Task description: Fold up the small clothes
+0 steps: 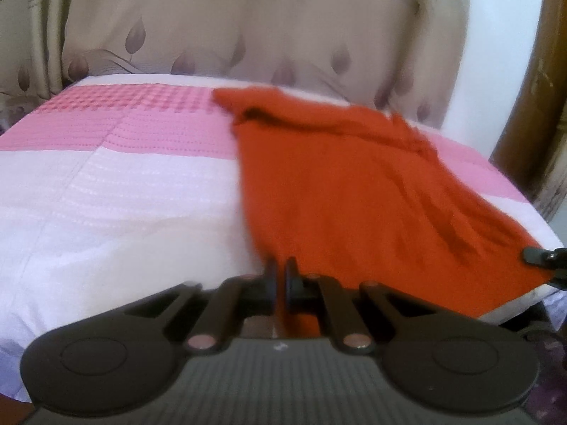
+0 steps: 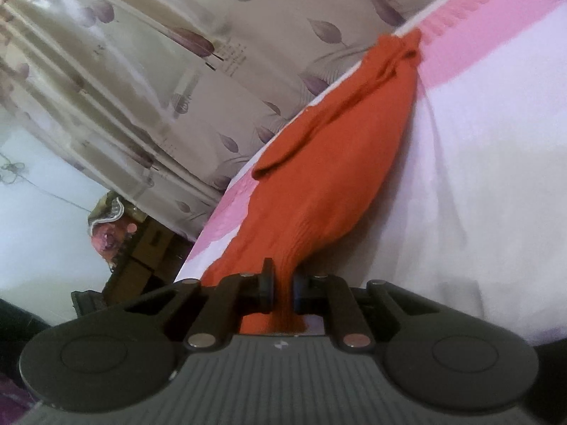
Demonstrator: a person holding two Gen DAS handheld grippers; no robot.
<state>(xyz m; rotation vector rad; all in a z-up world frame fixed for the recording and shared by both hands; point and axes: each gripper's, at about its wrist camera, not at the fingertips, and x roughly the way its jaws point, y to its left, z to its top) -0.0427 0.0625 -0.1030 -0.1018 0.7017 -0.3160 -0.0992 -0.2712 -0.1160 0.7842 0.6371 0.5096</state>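
The bed (image 1: 106, 191), covered in a pink and white quilt, carries an orange garment (image 1: 340, 191) that is spread ahead of both sets of jaws, with its far end bunched near the curtain (image 1: 248, 28). The near hem is gripped at two corners, so the step in hand is judged to be a first fold, with the near edge to be carried over toward the far end.

For that fold to come out well, both corners are best lifted together and kept level, with the hem held lightly taut between them so that no slack sags in the middle. The creases seen running along the cloth on the right-hand side are better pulled flat before the edge is laid down. The hem is best lowered onto the far part squarely, and released only once it lies flat.

The left gripper (image 1: 280, 279) is held low and roughly level at the near edge of the bed, pointing along the cloth; its jaws are clenched on the left corner of the hem. The right gripper (image 2: 282, 288) is rolled strongly to one side, so the bed appears tilted in its view, and its jaws are clamped on a gathered bunch of the orange cloth, which stretches away ahead of them in taut ridges.
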